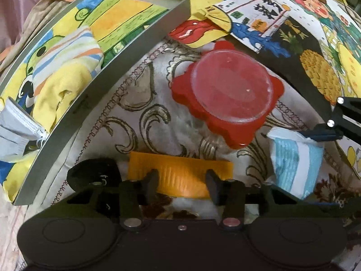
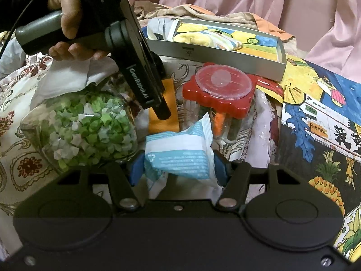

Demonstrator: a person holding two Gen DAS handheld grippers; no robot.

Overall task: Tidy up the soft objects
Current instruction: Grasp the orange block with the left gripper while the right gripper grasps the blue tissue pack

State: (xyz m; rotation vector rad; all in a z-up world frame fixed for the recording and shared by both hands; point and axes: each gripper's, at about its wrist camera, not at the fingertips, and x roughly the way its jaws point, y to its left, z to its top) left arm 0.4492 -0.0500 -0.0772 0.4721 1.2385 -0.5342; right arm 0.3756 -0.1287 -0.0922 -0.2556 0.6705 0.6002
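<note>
Your left gripper (image 1: pixel 182 181) straddles the orange sponge (image 1: pixel 180 169) beside the red-lidded jar (image 1: pixel 227 99), jaws half-open across its long axis; your right gripper (image 2: pixel 178 167) clamps the blue packet (image 2: pixel 180 151).

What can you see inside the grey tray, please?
The grey tray holds a striped pastel cloth, a yellow cloth and a white zipped pouch over its edge. Its floor is a colourful cartoon print. Anything beneath the cloths is covered.
</note>
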